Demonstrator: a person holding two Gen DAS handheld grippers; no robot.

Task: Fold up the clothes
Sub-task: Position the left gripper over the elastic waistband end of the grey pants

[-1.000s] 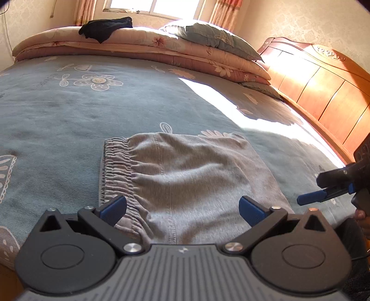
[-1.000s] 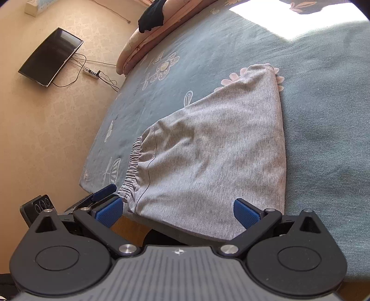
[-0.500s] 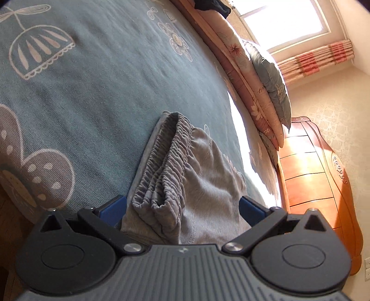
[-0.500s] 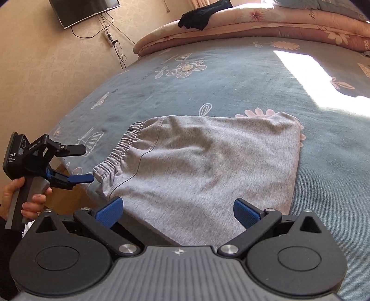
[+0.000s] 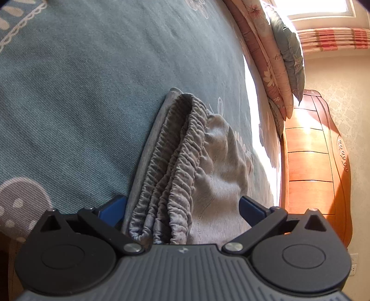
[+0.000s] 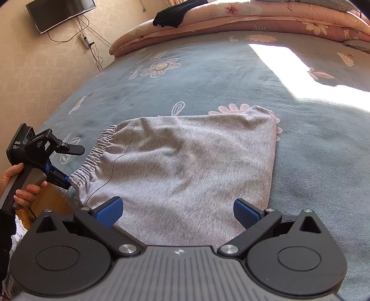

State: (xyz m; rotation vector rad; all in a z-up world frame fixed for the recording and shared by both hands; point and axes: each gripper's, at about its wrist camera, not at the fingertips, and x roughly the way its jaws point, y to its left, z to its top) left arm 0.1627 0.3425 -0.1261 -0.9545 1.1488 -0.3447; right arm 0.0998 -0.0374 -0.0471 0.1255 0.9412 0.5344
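Bed [image 6: 208,76] carries grey shorts [image 6: 185,166], folded once. Left gripper [image 5: 182,208] fingers wide, straddling waistband [image 5: 175,166], ungripped; right gripper [image 6: 178,208] fingers wide, empty. Further fold pending.

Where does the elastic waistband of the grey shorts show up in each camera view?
Left wrist: the elastic waistband runs up the centre, between the open fingers of the left hand-held gripper.
Right wrist: left of centre, at the shorts' left edge.
Shared landmark: the folded pink floral quilt.
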